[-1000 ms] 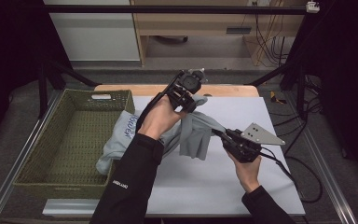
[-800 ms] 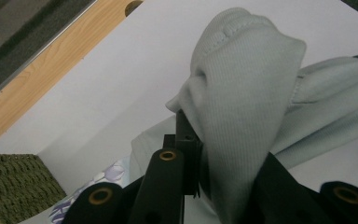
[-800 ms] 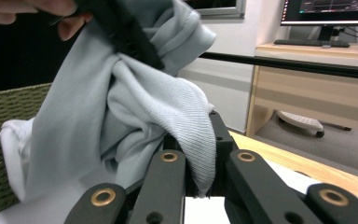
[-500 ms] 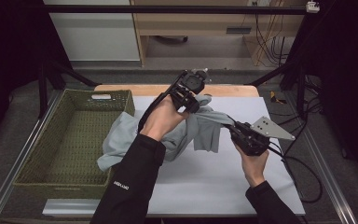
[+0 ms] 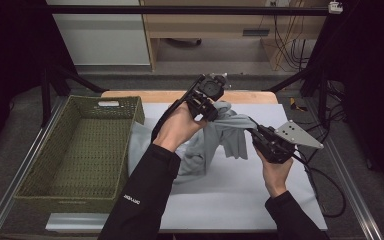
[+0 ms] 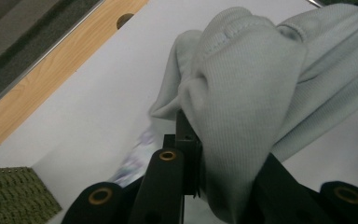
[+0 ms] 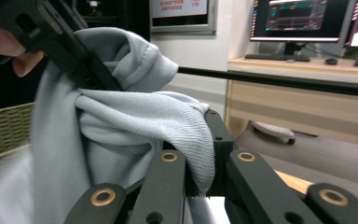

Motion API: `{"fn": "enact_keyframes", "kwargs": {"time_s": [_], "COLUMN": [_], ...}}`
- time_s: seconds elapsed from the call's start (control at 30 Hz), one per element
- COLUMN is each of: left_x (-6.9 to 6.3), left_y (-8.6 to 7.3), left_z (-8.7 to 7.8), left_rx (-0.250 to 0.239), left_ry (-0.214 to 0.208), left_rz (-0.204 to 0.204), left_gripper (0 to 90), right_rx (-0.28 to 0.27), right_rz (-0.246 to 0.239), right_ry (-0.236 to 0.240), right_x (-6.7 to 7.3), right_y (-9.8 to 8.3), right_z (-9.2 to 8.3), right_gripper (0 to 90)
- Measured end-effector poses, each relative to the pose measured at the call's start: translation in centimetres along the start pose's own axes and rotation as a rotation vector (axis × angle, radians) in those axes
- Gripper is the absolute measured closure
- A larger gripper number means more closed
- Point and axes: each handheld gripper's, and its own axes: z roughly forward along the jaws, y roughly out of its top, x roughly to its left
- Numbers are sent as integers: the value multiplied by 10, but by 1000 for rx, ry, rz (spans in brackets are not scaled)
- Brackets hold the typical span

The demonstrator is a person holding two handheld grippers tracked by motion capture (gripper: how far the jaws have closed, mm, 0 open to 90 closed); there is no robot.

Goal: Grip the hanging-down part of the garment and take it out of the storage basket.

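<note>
**Grey garment held up between both grippers**

Grey knit garment (image 5: 215, 137) hangs above the white desk (image 5: 240, 200), right of the green woven basket (image 5: 75, 150). Left gripper (image 5: 211, 111) jaws clamped on one bunched edge; right gripper (image 5: 254, 134) jaws clamped on another fold. Lower cloth trails on the desk near the basket.

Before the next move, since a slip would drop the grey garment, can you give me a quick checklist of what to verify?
1. Left gripper shut on the light grey knit garment: ok.
2. Right gripper shut on a fold of it: ok.
3. Garment lifted off the white table sheet: not ok, its lower part rests on the sheet.
4. Green woven basket free to receive it: ok, nothing lies inside.
5. Garment clear of basket rim: cannot tell, an arm hides that edge.
</note>
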Motion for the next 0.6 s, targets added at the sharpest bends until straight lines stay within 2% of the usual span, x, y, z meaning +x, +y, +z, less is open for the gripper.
{"fn": "enact_keyframes", "kwargs": {"time_s": [0.03,0.13,0.17,0.23,0.27,0.37,0.4,0.43,0.53,0.57,0.6], "left_x": [1,3,4,6,6,6,6,6,10,12,13], "left_y": [0,-2,-3,-5,-6,-8,-9,-10,-14,-15,-16], "left_z": [0,1,2,4,5,11,13,15,20,21,22], "left_rx": [3,5,-1,4,6,19,23,29,42,43,42], "left_ry": [3,10,14,7,14,20,21,20,24,23,22], "left_rz": [-1,-8,-13,-15,-12,-12,-14,-15,-16,-18,-25], "left_gripper": [820,820,820,820,820,820,820,820,820,820,820], "right_rx": [0,23,29,43,70,98,122,122,150,140,134], "right_rz": [-24,-36,-49,-40,-50,-55,-39,-39,-26,-19,-19], "right_ry": [-2,17,30,51,93,114,141,141,175,176,182], "right_x": [-1,2,2,4,7,11,14,14,19,20,20], "right_y": [-1,-6,-9,-14,-20,-30,-39,-39,-55,-61,-62], "right_z": [1,4,4,5,7,9,11,11,14,14,13], "right_gripper": [876,874,872,868,863,811,739,739,615,471,429]}}
